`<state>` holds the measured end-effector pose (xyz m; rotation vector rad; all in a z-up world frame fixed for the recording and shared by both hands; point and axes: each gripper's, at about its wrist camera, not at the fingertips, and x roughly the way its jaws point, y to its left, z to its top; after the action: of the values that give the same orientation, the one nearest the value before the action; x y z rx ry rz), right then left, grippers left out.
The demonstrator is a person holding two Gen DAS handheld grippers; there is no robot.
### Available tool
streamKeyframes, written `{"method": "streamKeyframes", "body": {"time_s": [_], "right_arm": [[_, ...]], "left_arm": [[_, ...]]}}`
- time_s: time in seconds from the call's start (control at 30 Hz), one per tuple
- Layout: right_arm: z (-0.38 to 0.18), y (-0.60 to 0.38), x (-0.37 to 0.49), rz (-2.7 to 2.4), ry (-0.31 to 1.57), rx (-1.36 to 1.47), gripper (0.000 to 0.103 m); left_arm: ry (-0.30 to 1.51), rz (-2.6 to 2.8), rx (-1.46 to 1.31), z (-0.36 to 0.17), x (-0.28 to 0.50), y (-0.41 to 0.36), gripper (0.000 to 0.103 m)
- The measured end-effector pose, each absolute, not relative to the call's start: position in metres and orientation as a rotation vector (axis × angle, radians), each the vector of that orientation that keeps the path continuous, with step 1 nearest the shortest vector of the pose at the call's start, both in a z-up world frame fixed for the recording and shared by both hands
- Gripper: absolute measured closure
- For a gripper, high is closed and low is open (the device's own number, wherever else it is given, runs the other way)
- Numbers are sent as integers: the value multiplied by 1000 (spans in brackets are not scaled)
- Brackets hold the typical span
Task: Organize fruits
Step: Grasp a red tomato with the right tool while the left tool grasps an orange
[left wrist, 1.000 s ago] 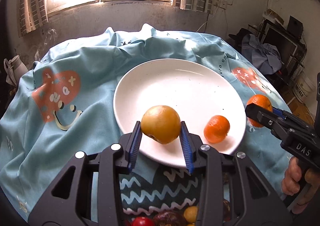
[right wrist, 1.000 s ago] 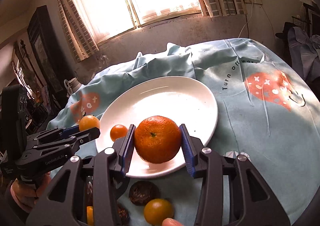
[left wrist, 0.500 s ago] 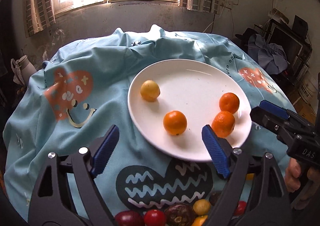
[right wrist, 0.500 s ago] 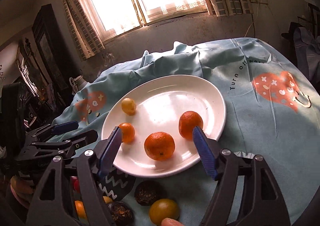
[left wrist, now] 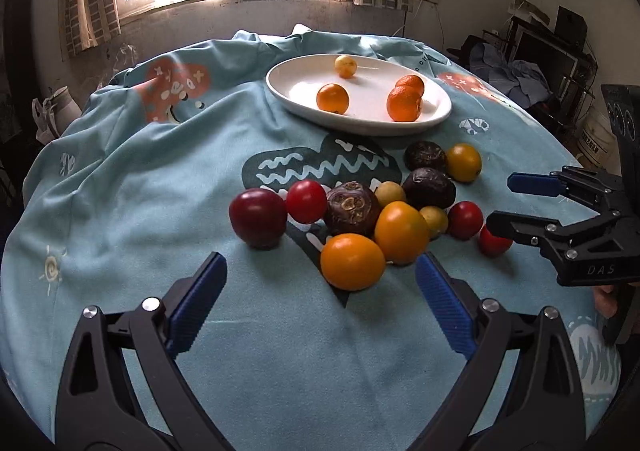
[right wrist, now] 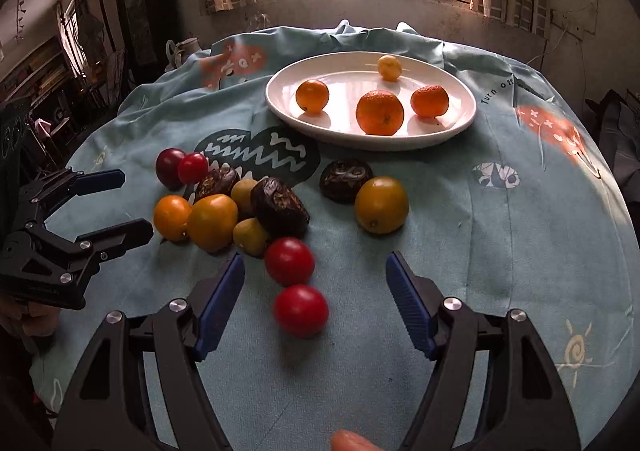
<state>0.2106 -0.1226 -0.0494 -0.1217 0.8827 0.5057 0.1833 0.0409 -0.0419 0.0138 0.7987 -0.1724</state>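
A white plate (left wrist: 288,89) (right wrist: 460,123) at the far side of the table holds three orange fruits and one small yellow fruit (left wrist: 345,65). A cluster of loose fruits lies on the blue cloth in front of it: red, orange, yellow and dark wrinkled ones. My left gripper (left wrist: 320,291) is open and empty, just short of an orange fruit (left wrist: 352,261). My right gripper (right wrist: 316,291) is open and empty, with a red fruit (right wrist: 301,310) between its fingers' line. Each gripper shows in the other's view, the right (left wrist: 516,203) and the left (right wrist: 120,203).
The table is round, covered with a blue patterned cloth (left wrist: 120,171) that hangs over the edges. A window is behind it. Furniture and clutter (left wrist: 552,63) stand at the right, shelves (right wrist: 40,71) at the left.
Both grippers let go of their fruits over the plate, opened, and pulled back toward the near side of the table. The loose fruit cluster has come into view.
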Motion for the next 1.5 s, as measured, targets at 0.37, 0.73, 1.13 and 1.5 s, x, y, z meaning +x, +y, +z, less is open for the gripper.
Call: {"method": "streamKeyframes", "body": {"time_s": [0.37,0.73,1.13,1.5], "right_arm": [[-67,-120,200,541,951,-143,48],[-72,-115,200,549,956,-156,53],[-67,-124,203,526,942,-120,73],[-65,-126,203,515,940,-113,73]], "left_arm": [[829,-196,17,-45,187,35,6],[827,-183,18,-46,187,36,6],[884,-258,39,-60,198,27,46],[887,-259,77,-64,208,19,49]]}}
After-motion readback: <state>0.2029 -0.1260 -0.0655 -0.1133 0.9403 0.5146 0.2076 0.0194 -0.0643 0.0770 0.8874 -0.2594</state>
